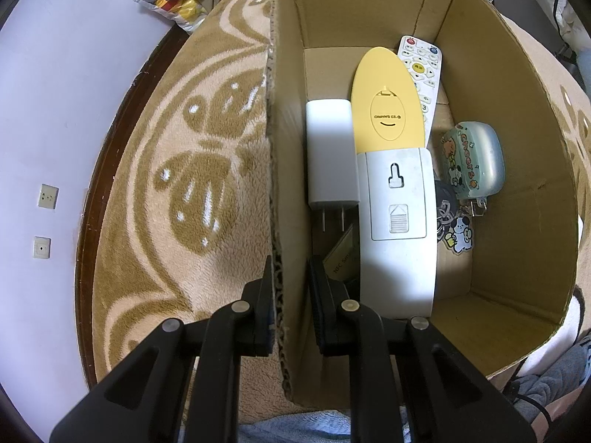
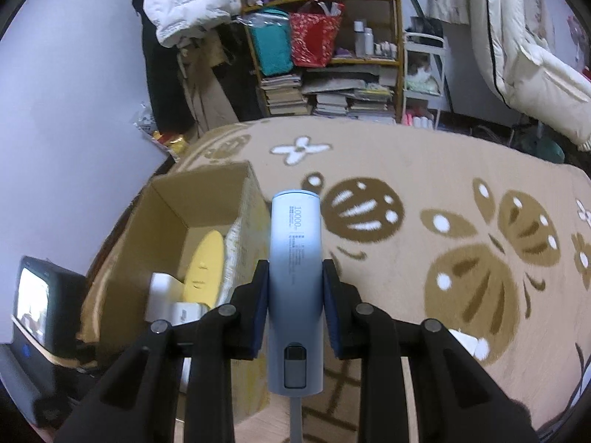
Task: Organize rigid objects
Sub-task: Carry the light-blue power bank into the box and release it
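Observation:
My left gripper (image 1: 291, 269) is shut on the left wall of an open cardboard box (image 1: 284, 147), one finger outside, one inside. In the box lie a white charger (image 1: 330, 155), a yellow remote (image 1: 386, 99), a white remote holder (image 1: 399, 229), a white button remote (image 1: 421, 62), a pale blue earbud case (image 1: 474, 162) and keychain charms (image 1: 458, 234). My right gripper (image 2: 295, 277) is shut on a grey-blue power bank (image 2: 294, 277), held above the blanket to the right of the box (image 2: 177, 221).
The box rests on a beige and brown patterned blanket (image 2: 424, 192). A dark device with a lit screen (image 2: 37, 306) stands left of the box. Cluttered shelves (image 2: 321, 55) with books and bags stand behind. A small white object (image 2: 476, 345) lies on the blanket.

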Demonstrator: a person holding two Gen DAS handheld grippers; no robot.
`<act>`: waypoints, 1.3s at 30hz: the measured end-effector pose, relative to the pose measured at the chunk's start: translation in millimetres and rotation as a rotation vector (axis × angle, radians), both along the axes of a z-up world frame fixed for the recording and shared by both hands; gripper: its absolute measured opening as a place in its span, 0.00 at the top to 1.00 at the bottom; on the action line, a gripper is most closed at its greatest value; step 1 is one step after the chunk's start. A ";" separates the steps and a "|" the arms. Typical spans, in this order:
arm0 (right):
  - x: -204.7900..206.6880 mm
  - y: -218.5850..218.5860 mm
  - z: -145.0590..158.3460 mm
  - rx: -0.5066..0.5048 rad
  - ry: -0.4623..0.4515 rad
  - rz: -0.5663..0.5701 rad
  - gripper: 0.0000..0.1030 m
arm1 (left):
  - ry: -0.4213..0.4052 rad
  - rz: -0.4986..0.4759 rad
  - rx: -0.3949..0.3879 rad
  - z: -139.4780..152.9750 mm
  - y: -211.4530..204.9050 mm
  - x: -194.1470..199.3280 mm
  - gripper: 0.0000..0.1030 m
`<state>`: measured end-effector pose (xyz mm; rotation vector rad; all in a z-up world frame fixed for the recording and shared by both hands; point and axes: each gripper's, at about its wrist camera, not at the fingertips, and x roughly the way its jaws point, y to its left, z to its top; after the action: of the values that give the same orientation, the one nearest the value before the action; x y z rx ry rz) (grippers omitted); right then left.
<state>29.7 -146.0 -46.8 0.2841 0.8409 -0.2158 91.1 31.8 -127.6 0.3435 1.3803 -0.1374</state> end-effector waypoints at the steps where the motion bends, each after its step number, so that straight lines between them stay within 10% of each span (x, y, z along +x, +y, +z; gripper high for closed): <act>1: 2.2 2.7 3.6 -0.002 -0.007 0.007 0.72 | 0.000 0.000 0.000 0.1 -0.9 -0.3 0.84; 16: 20.9 47.7 35.7 -0.014 -0.048 0.143 0.72 | 0.002 0.001 -0.005 -0.1 -0.6 0.2 0.84; 39: 31.0 64.7 -24.2 0.041 0.098 0.181 0.72 | 0.010 0.007 -0.025 -3.6 4.8 3.7 0.84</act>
<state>60.7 -81.3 -71.0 0.2351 0.9638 -0.0433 94.8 36.6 -131.2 0.3172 1.3886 -0.1502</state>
